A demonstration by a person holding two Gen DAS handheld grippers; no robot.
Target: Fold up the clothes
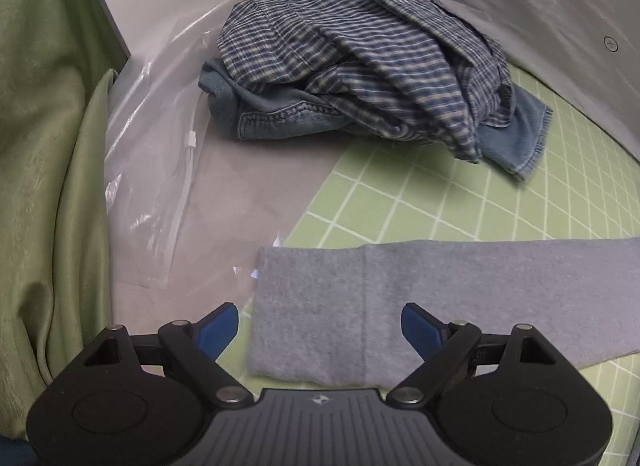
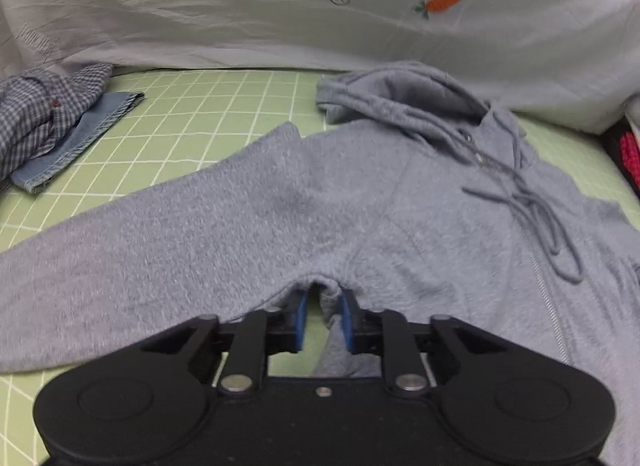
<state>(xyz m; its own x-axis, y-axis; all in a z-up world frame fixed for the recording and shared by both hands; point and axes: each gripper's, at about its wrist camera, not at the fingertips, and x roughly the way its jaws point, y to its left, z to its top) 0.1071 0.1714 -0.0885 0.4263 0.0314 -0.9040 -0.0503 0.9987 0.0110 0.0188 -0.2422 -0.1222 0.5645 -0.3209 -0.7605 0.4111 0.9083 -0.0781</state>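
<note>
The left gripper (image 1: 320, 326) hovers spread wide over the cuff end of the grey hoodie (image 2: 360, 201), gripping nothing. The right gripper (image 2: 323, 320) is nearly closed, pinching a fold of fabric at the underarm. The hoodie lies flat on the green grid mat (image 2: 208, 105), its sleeve stretched leftward and its hood at the far side.

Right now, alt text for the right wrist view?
The right gripper pinches a fold of a grey hoodie spread on a green grid mat. A checked shirt on denim lies far left.
</note>
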